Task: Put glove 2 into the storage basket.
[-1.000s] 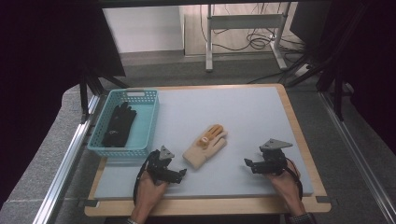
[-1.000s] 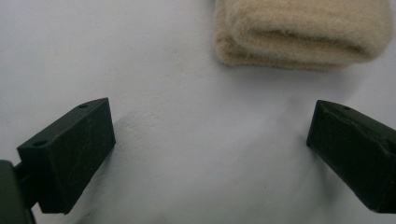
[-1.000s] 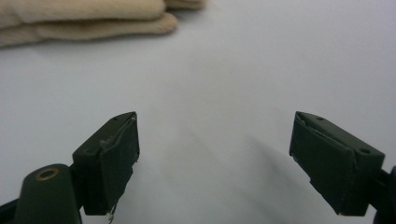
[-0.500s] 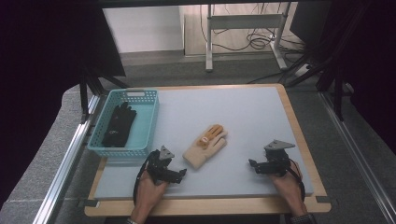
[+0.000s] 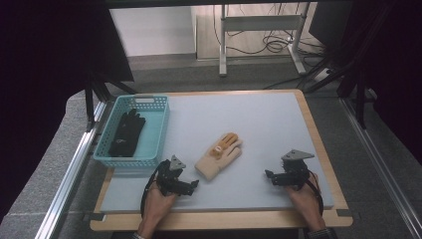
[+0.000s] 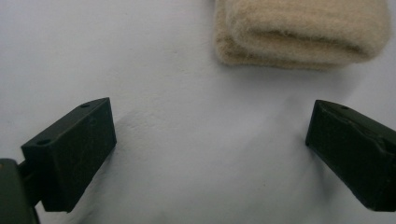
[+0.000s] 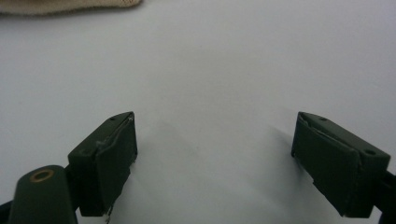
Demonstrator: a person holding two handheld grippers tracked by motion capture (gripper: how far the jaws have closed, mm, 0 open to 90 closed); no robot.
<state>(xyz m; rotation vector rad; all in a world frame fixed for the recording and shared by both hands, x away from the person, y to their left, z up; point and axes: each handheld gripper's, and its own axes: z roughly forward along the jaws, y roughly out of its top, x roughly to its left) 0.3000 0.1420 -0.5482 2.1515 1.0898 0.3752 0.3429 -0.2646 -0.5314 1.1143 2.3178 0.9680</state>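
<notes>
— What's in front of you, biggest thing first?

— The bench (image 5: 278, 124), a pale grey top with a wooden edge. I can see all of it from the high view, though its near edge is partly covered by the person's forearms. On its left side stands a teal basket (image 5: 154, 149) with a black glove (image 5: 127, 133) lying inside; the glove is dark enough that I can't separate its fingers properly.

— And the thing you're working on?

— The tan glove (image 5: 219, 155) lies flat near the middle of the bench, cuff toward me, fingers pointing away and to the right. There are orange patches on the fingers, too small for me to make out. In the left gripper view its folded cuff (image 6: 299, 32) is cut off by the top edge. In the right gripper view I get only a sliver of it (image 7: 70, 5) at the top left corner.

— Where are the tongs?

— My left tongs (image 5: 191, 185) sit just beside the cuff, apart from it, and they are released: both jaws stand wide with bare bench between them. My right tongs (image 5: 269, 175) are well apart from the glove, over toward the right side, also spread wide and holding nothing. The hands behind each are partly hidden under the gripper bodies.
</notes>
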